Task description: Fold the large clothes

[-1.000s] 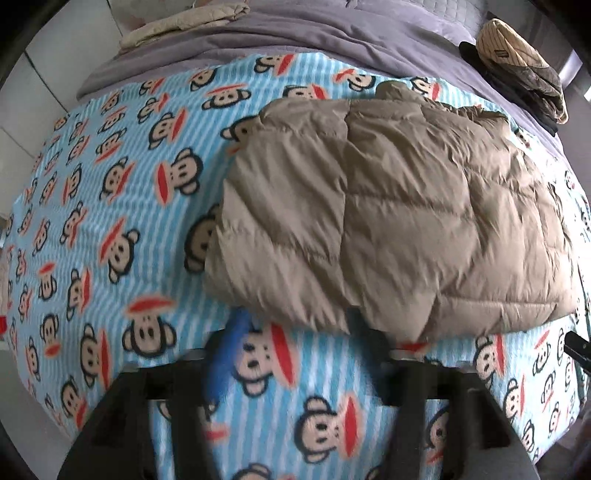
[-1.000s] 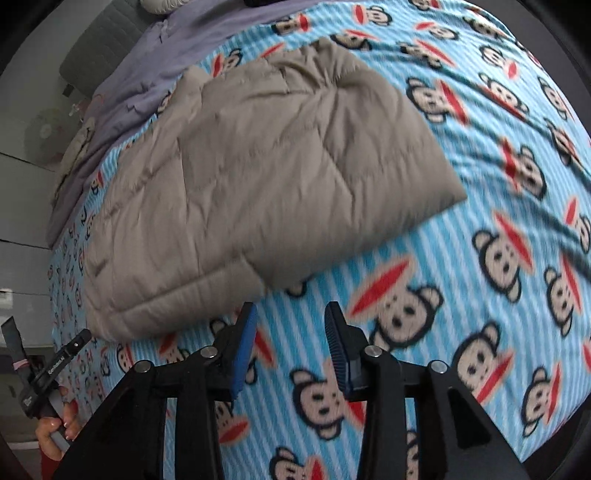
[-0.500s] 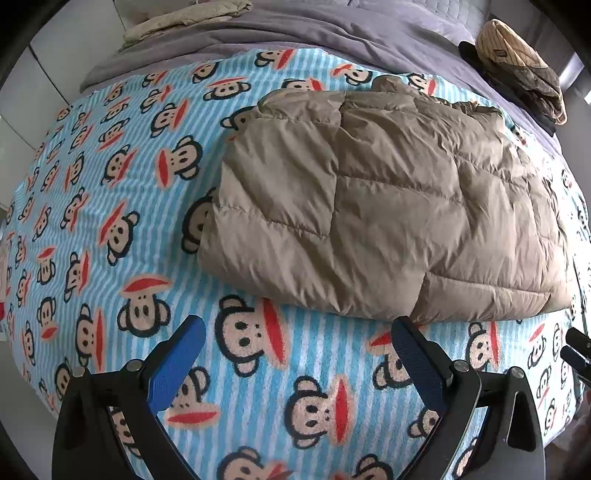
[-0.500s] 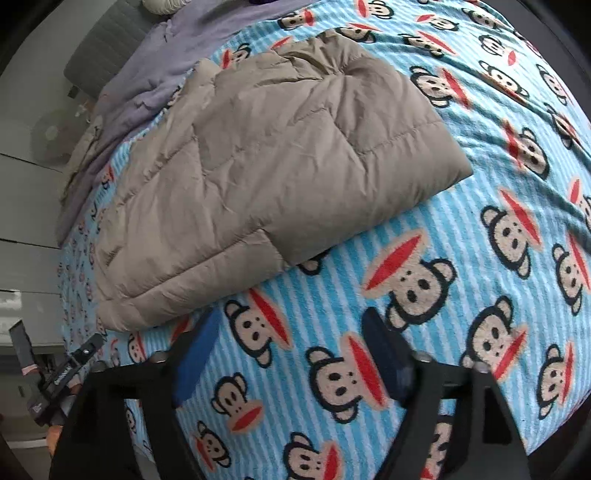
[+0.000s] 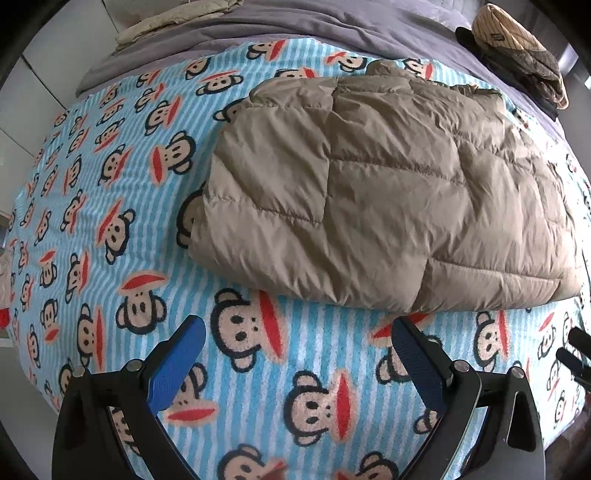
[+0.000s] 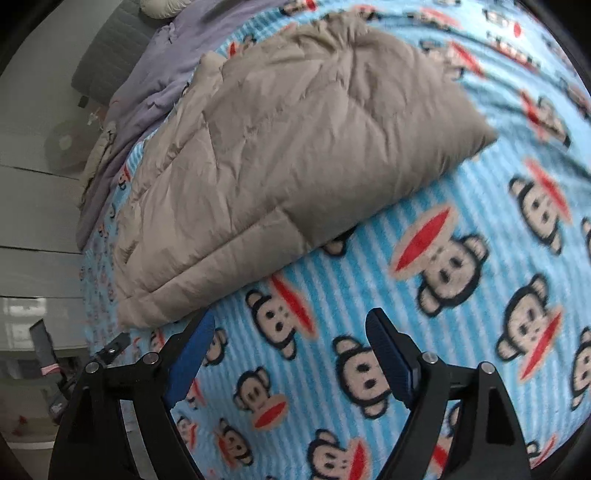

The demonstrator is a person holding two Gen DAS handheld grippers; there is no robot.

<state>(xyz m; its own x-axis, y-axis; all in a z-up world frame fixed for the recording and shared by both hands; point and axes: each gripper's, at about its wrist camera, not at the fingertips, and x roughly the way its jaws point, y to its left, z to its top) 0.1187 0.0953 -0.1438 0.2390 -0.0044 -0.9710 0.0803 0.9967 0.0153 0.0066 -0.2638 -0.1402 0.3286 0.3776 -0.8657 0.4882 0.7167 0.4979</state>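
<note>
A tan quilted down jacket (image 5: 388, 199) lies folded into a thick, roughly rectangular bundle on the bed, filling the centre and right of the left wrist view and the upper centre of the right wrist view (image 6: 295, 155). Its near folded edge sits just above both grippers in each frame. Under it spreads a blue striped fleece blanket (image 5: 110, 206) printed with cartoon monkey faces, which covers most of both pictures. The left gripper (image 5: 295, 354), at the bottom of its frame, has its jaws spread wide with blue pads (image 5: 177, 365) showing, and holds nothing; only blanket shows between them. The right gripper (image 6: 291, 343) likewise stands with jaws wide apart and empty, low in its frame. Beyond the blanket, along the top of the left view, runs a grey bedsheet (image 5: 295, 22), with a beige folded cloth (image 5: 173, 22) at upper left and a pile of patterned garments (image 5: 517, 48) at upper right.
</note>
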